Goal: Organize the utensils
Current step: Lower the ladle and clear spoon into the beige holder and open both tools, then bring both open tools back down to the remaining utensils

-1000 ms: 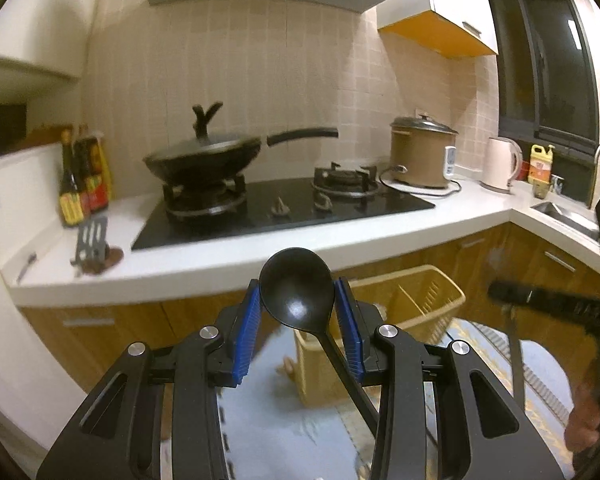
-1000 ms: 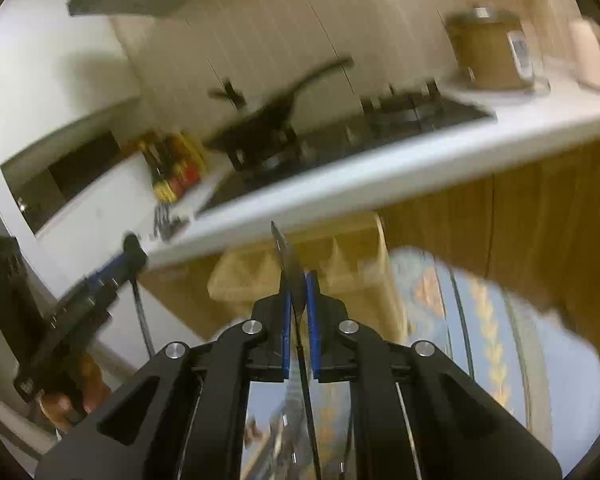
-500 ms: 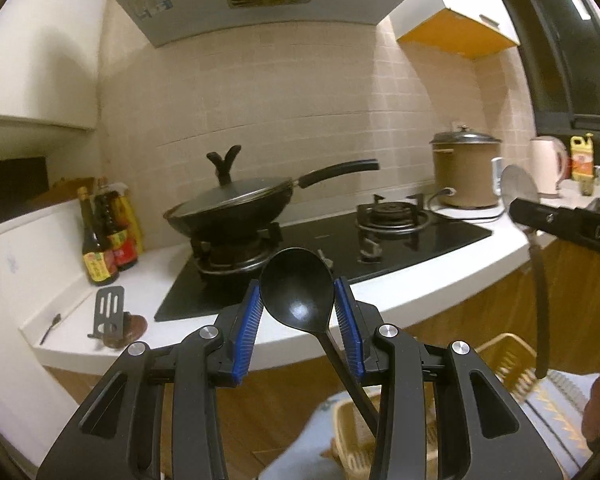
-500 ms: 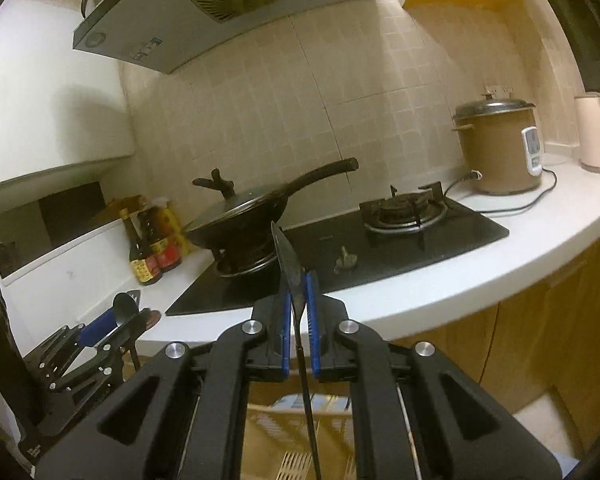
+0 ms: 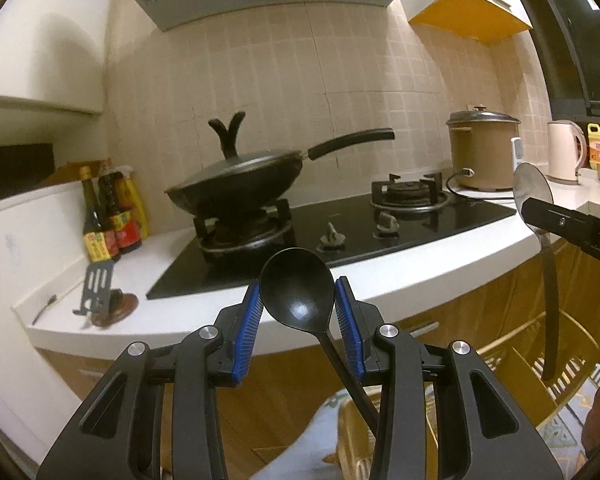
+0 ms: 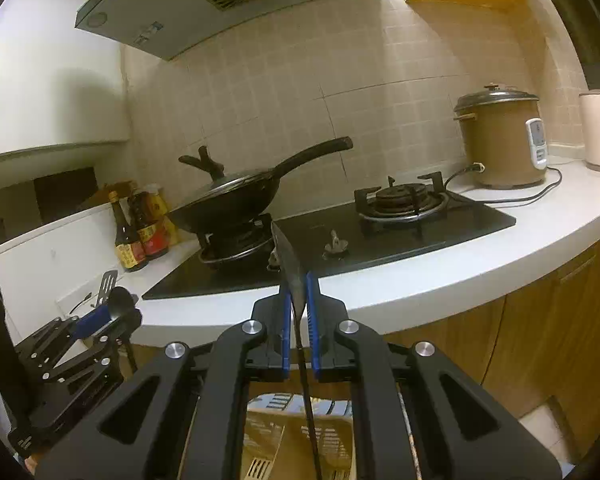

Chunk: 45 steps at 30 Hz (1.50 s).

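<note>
My left gripper [image 5: 298,304] is shut on a black plastic spoon [image 5: 296,290], bowl up between the blue pads, handle hanging down. My right gripper [image 6: 296,300] is shut on a metal spoon [image 6: 290,264], seen edge-on, its dark handle hanging down. In the left wrist view the metal spoon [image 5: 534,192] shows at the right, held upright by the right gripper [image 5: 540,210]. In the right wrist view the left gripper [image 6: 114,312] with the black spoon [image 6: 120,304] shows at lower left. Both are held in front of the white counter [image 6: 440,276]. A yellow slotted basket [image 5: 540,364] lies below on the floor.
A lidded black wok [image 5: 240,184] sits on the black gas hob [image 5: 340,232]. Sauce bottles [image 5: 108,212] and a slotted spatula on a rest [image 5: 100,296] stand at the counter's left. A brown rice cooker [image 5: 482,152] and a kettle [image 5: 564,152] stand at the right.
Both grippers have risen from low near the floor basket to counter height, each keeping its spoon. The counter and hob now fill the views.
</note>
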### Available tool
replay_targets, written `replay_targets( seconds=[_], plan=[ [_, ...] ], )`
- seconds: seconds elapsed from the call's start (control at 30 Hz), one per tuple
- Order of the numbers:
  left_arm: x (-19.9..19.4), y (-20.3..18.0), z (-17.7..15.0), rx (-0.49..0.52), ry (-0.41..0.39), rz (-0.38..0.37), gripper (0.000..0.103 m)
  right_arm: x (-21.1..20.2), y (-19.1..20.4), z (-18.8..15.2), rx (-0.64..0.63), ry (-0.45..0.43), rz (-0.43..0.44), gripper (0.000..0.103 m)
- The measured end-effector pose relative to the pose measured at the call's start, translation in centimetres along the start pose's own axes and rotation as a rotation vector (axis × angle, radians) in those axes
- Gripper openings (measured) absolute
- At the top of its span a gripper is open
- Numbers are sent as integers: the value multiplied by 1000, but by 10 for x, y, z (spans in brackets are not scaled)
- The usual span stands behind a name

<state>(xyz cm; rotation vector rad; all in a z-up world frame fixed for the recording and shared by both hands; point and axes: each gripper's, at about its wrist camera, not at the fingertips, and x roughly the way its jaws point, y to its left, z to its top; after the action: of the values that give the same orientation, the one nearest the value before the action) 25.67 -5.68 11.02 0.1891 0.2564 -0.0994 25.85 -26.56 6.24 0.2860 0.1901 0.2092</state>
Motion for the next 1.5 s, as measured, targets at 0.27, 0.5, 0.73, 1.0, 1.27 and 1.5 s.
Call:
replay_targets(
  seconds=[0.27, 0.5, 0.73, 1.0, 1.27, 1.5],
  plan=[
    [-12, 1, -10, 1, 17, -62, 43, -17, 5, -13, -20, 69, 31, 13],
    [-32, 18, -9, -58, 41, -106, 46, -47, 8, -13, -17, 94, 26, 23],
    [-68, 41, -7, -136, 96, -192, 48, -95, 13, -7, 11, 140, 0, 58],
    [-114, 40, -26, -90, 222, -277, 50, -136, 8, -24, 94, 305, -29, 58],
    [-113, 28, -76, -86, 507, -439, 52, -149, 21, -67, 90, 497, -54, 58],
    [-102, 16, -118, -81, 665, -513, 45, -139, 48, -122, 43, 670, -21, 58]
  ],
)
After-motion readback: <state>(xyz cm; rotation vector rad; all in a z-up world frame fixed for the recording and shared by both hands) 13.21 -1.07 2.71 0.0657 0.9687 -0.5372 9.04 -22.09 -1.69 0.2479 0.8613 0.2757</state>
